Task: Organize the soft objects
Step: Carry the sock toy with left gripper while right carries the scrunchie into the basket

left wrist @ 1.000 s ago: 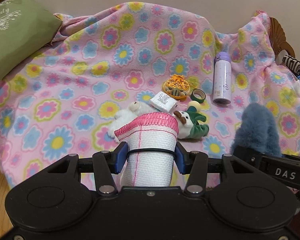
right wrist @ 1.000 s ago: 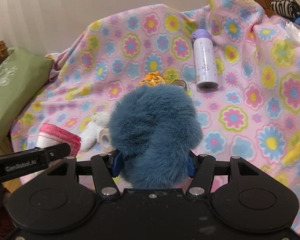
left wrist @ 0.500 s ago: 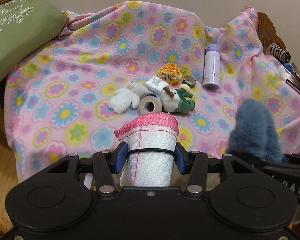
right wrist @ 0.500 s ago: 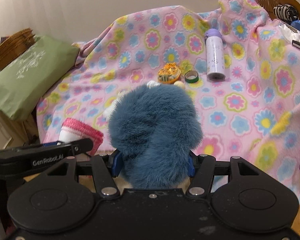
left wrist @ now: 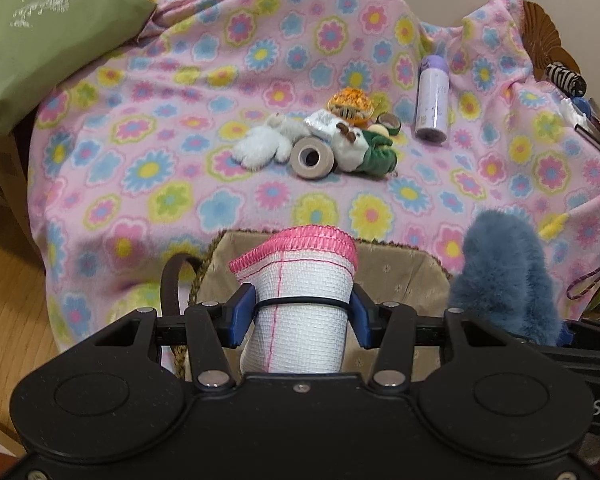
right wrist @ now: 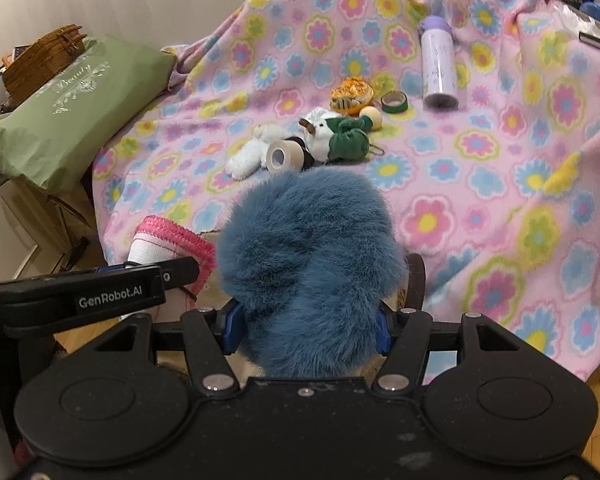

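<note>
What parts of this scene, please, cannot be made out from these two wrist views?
- Basket interior: left wrist view, hidden by the rolled white cloth; right wrist view, by the blue fluffy toy.
- Toy's shape: fur only.
- Purple bottle print: too small.
- Right-edge clutter: cut off.

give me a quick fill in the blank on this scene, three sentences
1. The left tongs are shut on a rolled white cloth with a ____ edge.
2. The right tongs grip a fluffy ____ toy.
3. The purple bottle lies on the ____ blanket.

Missing words: pink; blue; flowered
</note>
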